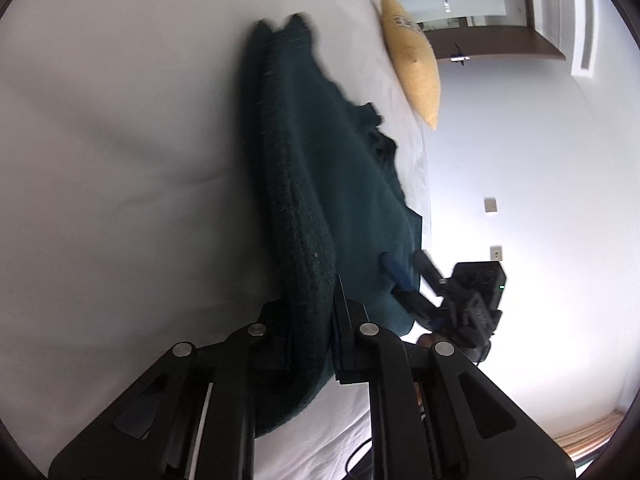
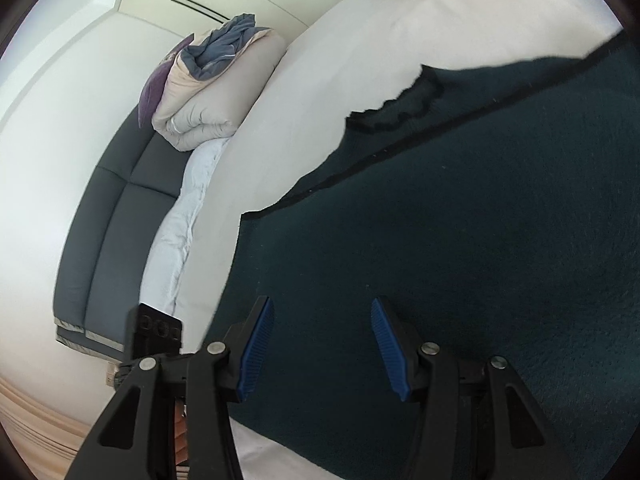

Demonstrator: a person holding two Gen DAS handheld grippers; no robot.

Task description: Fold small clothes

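Dark green garment [image 1: 320,168] on the bed [image 1: 120,160]: its near edge is clenched in the left tongs [image 1: 316,312]; right tongs [image 2: 322,344] released, apparently just above it.

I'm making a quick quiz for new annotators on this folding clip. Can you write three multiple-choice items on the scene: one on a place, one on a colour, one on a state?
1. Where does the yellow cushion lie?
A. on the bed near its far edge
B. on the floor
C. on top of the garment

2. What colour is the garment being folded?
A. red
B. dark green
C. white

3. How do the right tongs stand?
A. shut on the cushion
B. open above the garment
C. shut on the bedsheet

Answers:
1 A: the left wrist view shows the cushion on the white bed, away from the garment.
2 B: both views show dark green knit fabric.
3 B: the blue pads stand apart with nothing pressed between them, while the left tongs are clamped on the garment's edge.
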